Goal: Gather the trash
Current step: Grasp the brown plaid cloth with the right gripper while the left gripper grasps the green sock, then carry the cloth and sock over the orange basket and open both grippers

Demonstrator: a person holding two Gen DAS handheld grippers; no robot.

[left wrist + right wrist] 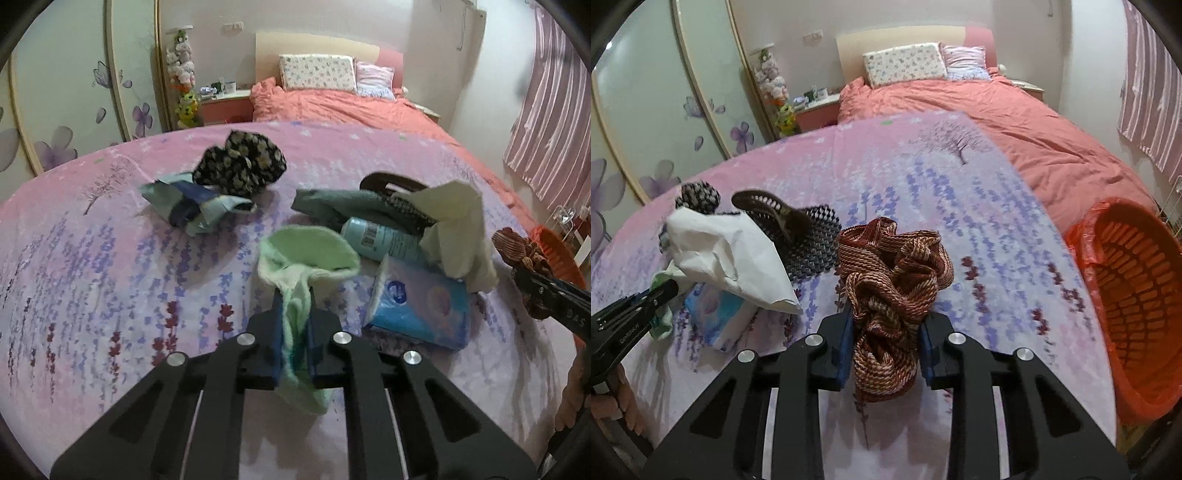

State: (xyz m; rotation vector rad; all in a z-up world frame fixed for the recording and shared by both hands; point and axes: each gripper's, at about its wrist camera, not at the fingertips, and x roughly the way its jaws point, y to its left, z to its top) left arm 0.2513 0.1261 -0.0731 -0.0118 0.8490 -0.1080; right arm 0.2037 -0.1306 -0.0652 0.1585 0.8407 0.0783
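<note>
We see left gripper (pixel 293 314) clamped on green sock (pixel 306 266), lower centre of left view; right gripper (pixel 886 332) clamped on red-brown woven cloth (pixel 894 280), centre; orange basket (pixel 1137 295) at right edge; crumpled white paper (pixel 727 254) at left.

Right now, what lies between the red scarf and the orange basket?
Only bare sheet lies between scarf and basket, per the right wrist view.
</note>
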